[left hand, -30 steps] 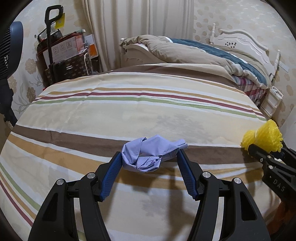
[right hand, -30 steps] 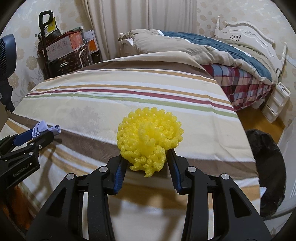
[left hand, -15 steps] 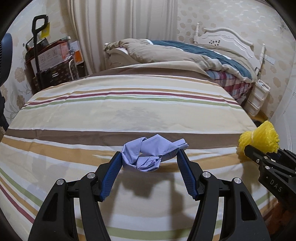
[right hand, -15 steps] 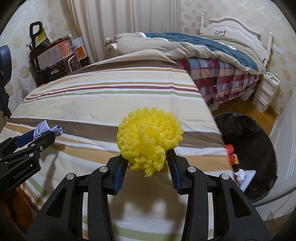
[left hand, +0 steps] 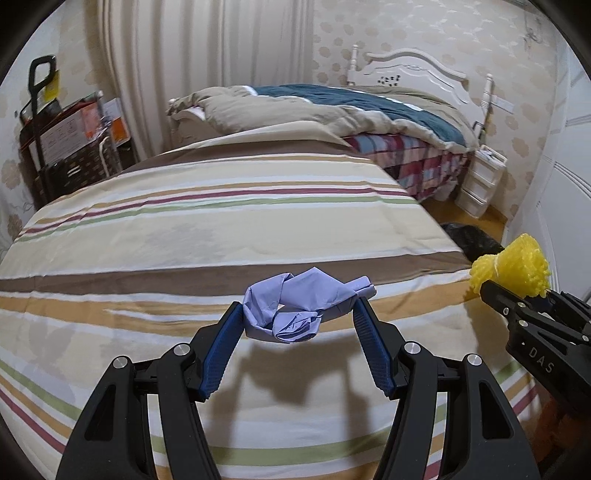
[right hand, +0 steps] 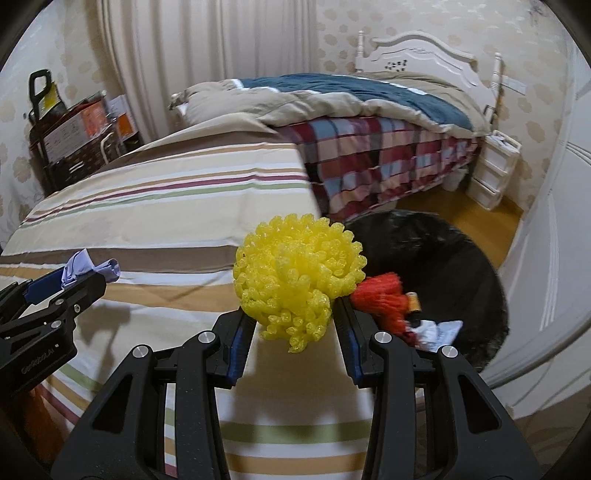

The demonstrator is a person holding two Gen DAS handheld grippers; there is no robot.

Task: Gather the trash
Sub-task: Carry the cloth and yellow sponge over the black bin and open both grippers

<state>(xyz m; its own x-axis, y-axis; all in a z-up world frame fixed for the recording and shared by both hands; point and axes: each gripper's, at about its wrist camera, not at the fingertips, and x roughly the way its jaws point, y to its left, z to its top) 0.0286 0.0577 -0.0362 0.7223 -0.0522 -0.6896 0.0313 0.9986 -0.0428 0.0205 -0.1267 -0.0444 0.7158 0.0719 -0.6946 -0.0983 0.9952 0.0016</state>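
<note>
My left tongs (left hand: 299, 314) grip a crumpled lilac glove (left hand: 295, 310); my right tongs (right hand: 295, 317) clamp yellow foam netting (right hand: 299, 273) above the striped bed (right hand: 147, 206).

A bedroom in someone's home. A striped sheet (left hand: 229, 236) covers a mattress, with a rumpled duvet (left hand: 332, 110) on the bed (right hand: 388, 155) behind it, under a carved white headboard (left hand: 417, 70). Floral wallpaper (left hand: 424, 26), a long curtain (left hand: 207, 66), plastic drawers (left hand: 480, 184) and a trolley (left hand: 70, 147) of boxes line the walls.

Warm indoor light, soft shadows below, strong fisheye bending, dark corners, slight blur
</note>
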